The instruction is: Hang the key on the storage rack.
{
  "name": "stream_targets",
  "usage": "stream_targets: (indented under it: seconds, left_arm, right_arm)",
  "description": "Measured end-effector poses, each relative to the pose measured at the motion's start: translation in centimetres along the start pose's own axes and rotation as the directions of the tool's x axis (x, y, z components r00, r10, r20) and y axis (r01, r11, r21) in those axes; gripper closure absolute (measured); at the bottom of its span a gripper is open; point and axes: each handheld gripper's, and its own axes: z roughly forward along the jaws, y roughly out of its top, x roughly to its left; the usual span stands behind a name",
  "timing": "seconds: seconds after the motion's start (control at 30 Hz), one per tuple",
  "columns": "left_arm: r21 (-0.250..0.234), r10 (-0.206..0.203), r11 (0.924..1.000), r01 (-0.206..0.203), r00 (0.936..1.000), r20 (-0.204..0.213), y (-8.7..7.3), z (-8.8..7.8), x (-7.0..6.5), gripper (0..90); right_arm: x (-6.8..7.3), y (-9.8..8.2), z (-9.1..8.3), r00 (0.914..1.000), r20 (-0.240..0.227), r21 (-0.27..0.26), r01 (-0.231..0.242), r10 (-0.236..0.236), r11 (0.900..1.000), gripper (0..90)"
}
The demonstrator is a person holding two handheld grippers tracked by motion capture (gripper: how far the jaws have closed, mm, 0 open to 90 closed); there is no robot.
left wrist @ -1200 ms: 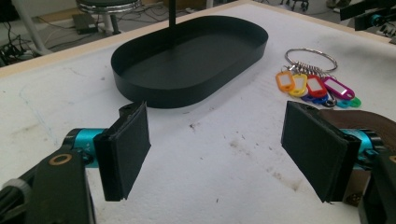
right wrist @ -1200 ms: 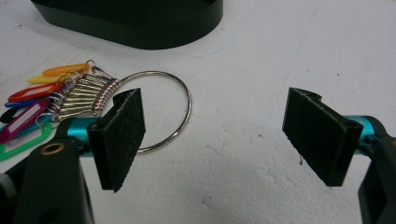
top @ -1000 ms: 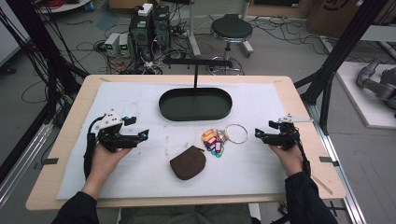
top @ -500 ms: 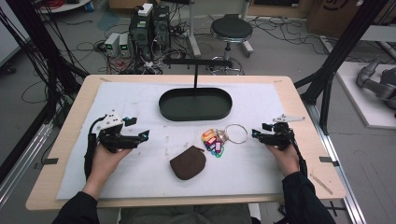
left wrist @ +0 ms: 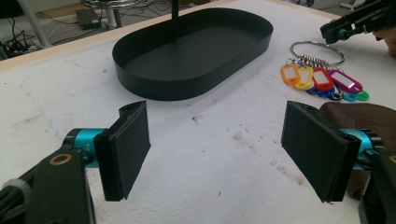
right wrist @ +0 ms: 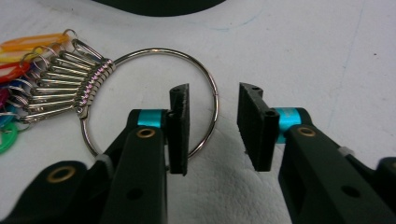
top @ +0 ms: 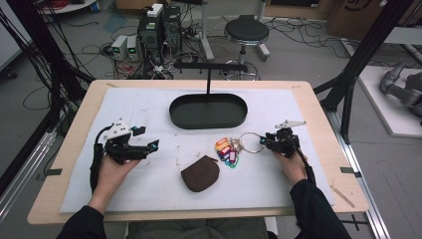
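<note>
- Right gripper (right wrist: 212, 126): jaws have just been closing, not yet pinching, straddling the wire of the key ring (right wrist: 212, 100) (coloured tags attached) on the counter (top: 149, 107).
- Left gripper (left wrist: 219, 154): spread wide, holding nothing.

Brown pouch (top: 200, 174), black tray (top: 208, 110)

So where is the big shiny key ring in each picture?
High view: the key ring lies right of centre, just left of the right gripper.
Left gripper view: upper right, below that gripper.
Right gripper view: centre-left; one jaw stands inside the ring, one outside, the wire between them, not yet pinched.
Shared landmark: the coloured key tags hang on it, near the black oval tray.
</note>
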Motion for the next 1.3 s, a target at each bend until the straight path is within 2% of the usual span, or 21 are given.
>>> stream_targets:
  seconds: [0.17,0.33,0.4,0.43,0.73,0.8,0.93,0.97,1.0,1.07,1.1,1.13,1.2,1.3]
  left_arm:
    - [-0.002,-0.001,1.0000,0.001,1.0000,0.001,-0.1,0.0,0.0,23.6]
    - [0.002,-0.003,1.0000,0.003,1.0000,0.000,-0.1,0.0,0.0,23.6]
    - [0.002,0.000,1.0000,0.000,1.0000,-0.001,-0.1,0.0,-0.1,23.6]
    - [0.003,0.001,1.0000,-0.001,1.0000,-0.002,-0.1,0.0,-0.1,23.6]
    - [0.007,-0.001,1.0000,0.001,1.0000,-0.004,-0.2,0.0,-0.1,23.6]
    - [0.006,-0.001,1.0000,0.001,1.0000,-0.003,-0.2,0.1,0.0,23.6]
    - [0.004,0.001,1.0000,-0.001,1.0000,-0.003,-0.2,0.1,0.0,23.7]
    - [0.002,0.002,1.0000,-0.002,1.0000,-0.004,-0.2,0.1,0.0,23.7]
    - [-0.001,0.004,1.0000,-0.004,1.0000,-0.005,-0.2,0.1,0.0,23.7]
    - [-0.004,0.007,1.0000,-0.007,1.0000,-0.004,-0.1,0.2,0.0,23.8]
    - [-0.004,0.007,1.0000,-0.007,1.0000,-0.004,-0.1,0.2,0.0,23.9]
    - [-0.006,0.007,1.0000,-0.007,1.0000,-0.005,-0.1,0.2,-0.1,23.9]
    - [-0.006,0.009,0.9999,-0.009,0.9999,-0.006,-0.1,0.2,-0.1,24.0]
    - [-0.015,0.010,0.9998,-0.010,0.9999,-0.010,-0.1,0.2,-0.1,24.2]
  right_arm:
    - [0.3,0.1,0.5,0.9995,0.030,0.044,0.011,-0.012,0.999,73.2]
    - [0.4,0.1,0.6,0.9993,0.037,0.049,0.003,-0.005,0.999,74.7]
    - [0.5,0.1,0.6,0.9996,0.027,0.048,0.005,-0.006,0.999,83.1]
    - [0.8,0.1,0.6,0.9994,0.029,0.051,0.020,-0.021,0.998,85.3]
    - [0.8,0.2,0.5,0.9997,0.022,0.051,0.004,-0.005,0.999,87.3]
    - [0.7,0.2,0.2,0.9999,0.012,0.038,-0.005,0.004,0.999,87.3]
    - [0.4,0.3,-0.7,0.9994,-0.013,-0.024,-0.033,0.033,0.999,87.3]
    - [0.4,0.3,-0.7,0.9994,-0.013,-0.024,-0.033,0.033,0.999,87.3]
    - [0.2,0.4,-1.2,0.9979,-0.041,-0.049,-0.053,0.051,0.997,87.3]
    - [0.1,0.4,-1.6,0.9958,-0.069,-0.083,-0.065,0.059,0.994,87.3]
    - [0.1,0.4,-1.6,0.9958,-0.069,-0.083,-0.065,0.059,0.994,87.3]
    - [0.1,0.5,-2.0,0.9930,-0.098,-0.114,-0.076,0.065,0.990,87.2]
    - [0.2,0.6,-2.2,0.9920,-0.108,-0.124,-0.079,0.066,0.989,87.2]
    - [0.3,0.6,-2.6,0.9852,-0.151,-0.158,-0.104,0.080,0.982,87.1]
